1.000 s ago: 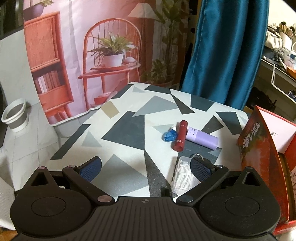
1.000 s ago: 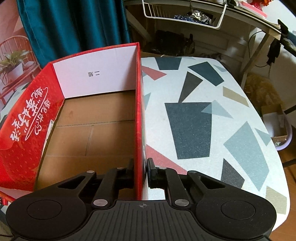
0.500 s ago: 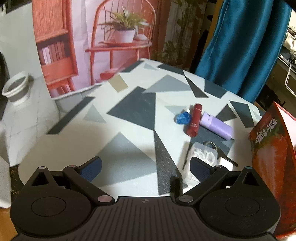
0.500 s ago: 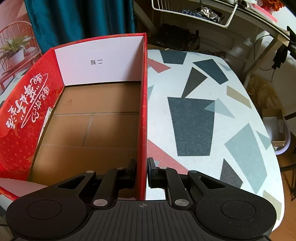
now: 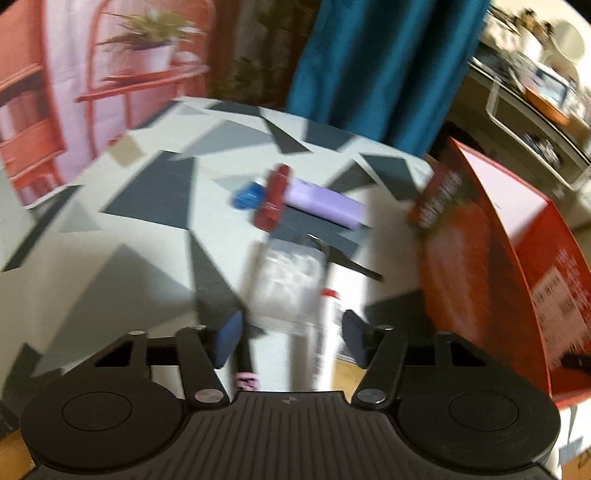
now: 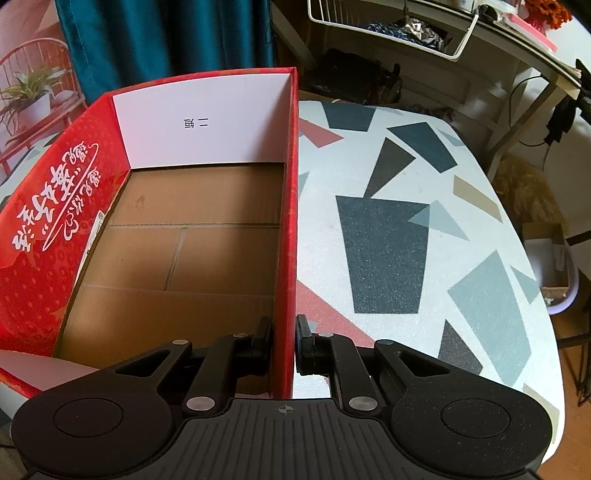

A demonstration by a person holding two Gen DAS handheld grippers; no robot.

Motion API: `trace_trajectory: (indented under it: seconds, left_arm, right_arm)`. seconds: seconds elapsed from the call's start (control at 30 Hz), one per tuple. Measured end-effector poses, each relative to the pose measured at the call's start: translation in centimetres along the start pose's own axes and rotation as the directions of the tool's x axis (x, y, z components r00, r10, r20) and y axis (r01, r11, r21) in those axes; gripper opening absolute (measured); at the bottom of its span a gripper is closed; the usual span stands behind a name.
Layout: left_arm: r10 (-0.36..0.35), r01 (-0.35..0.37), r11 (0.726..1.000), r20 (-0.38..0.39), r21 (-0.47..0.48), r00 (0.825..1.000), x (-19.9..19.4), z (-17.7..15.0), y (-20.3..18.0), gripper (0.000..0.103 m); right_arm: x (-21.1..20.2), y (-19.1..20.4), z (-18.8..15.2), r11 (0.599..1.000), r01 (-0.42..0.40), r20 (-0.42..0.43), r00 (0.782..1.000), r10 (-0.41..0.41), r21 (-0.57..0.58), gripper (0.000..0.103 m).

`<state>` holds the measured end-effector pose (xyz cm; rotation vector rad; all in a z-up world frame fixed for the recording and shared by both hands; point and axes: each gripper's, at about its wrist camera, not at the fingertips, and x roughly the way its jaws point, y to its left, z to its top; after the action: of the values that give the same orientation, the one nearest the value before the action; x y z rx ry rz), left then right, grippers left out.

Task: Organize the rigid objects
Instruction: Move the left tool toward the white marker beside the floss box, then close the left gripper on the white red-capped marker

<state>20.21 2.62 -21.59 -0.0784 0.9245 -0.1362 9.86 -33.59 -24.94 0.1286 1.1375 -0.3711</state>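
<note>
The left wrist view is motion-blurred. My left gripper (image 5: 291, 332) hangs low over the table with its jaws closing. A clear plastic box (image 5: 291, 284) lies between the blue pads (image 5: 229, 332), which stand apart from it. Beyond it lie a red tube (image 5: 275, 197), a purple case (image 5: 325, 203) and a small blue object (image 5: 245, 195). The open red cardboard box (image 5: 480, 258) stands to the right. In the right wrist view my right gripper (image 6: 284, 338) is shut on that red box's side wall (image 6: 290, 221). Only bare cardboard shows inside.
A thin black stick (image 5: 354, 266) and a white tube (image 5: 327, 332) lie beside the clear box. The patterned table (image 6: 406, 184) stretches right of the red box to its rounded edge. A teal curtain (image 5: 369, 74) and a wire shelf (image 6: 406, 26) stand behind.
My left gripper has dropped and come forward over the clear box, and its jaws have narrowed from wide open. The right gripper keeps its hold on the box wall.
</note>
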Motion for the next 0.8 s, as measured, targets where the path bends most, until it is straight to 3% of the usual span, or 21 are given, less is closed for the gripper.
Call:
trace_trajectory:
  seconds: [0.13, 0.5, 0.67, 0.8]
  left_arm:
    - [-0.026, 0.027, 1.000, -0.051, 0.014, 0.998, 1.5, -0.5, -0.8, 0.040]
    - [-0.046, 0.048, 0.999, -0.138, 0.012, 0.989, 3.8, -0.4, -1.3, 0.039]
    - [-0.038, 0.041, 0.999, -0.166, 0.014, 0.985, 4.7, -0.1, -1.4, 0.024]
    - [-0.032, 0.036, 0.999, -0.174, 0.021, 0.984, 4.9, -0.2, -1.5, 0.020]
  right_arm:
    - [0.0, 0.1, 0.0, 1.000, 0.001, 0.001, 1.000, -0.001, -0.008, 0.011]
    - [0.0, 0.4, 0.1, 0.999, 0.004, -0.006, 1.000, -0.004, -0.041, 0.011]
    - [0.1, 0.5, 0.2, 0.999, 0.004, -0.013, 1.000, -0.005, -0.051, 0.012]
    - [0.1, 0.6, 0.2, 0.999, 0.005, -0.013, 1.000, -0.005, -0.051, 0.012]
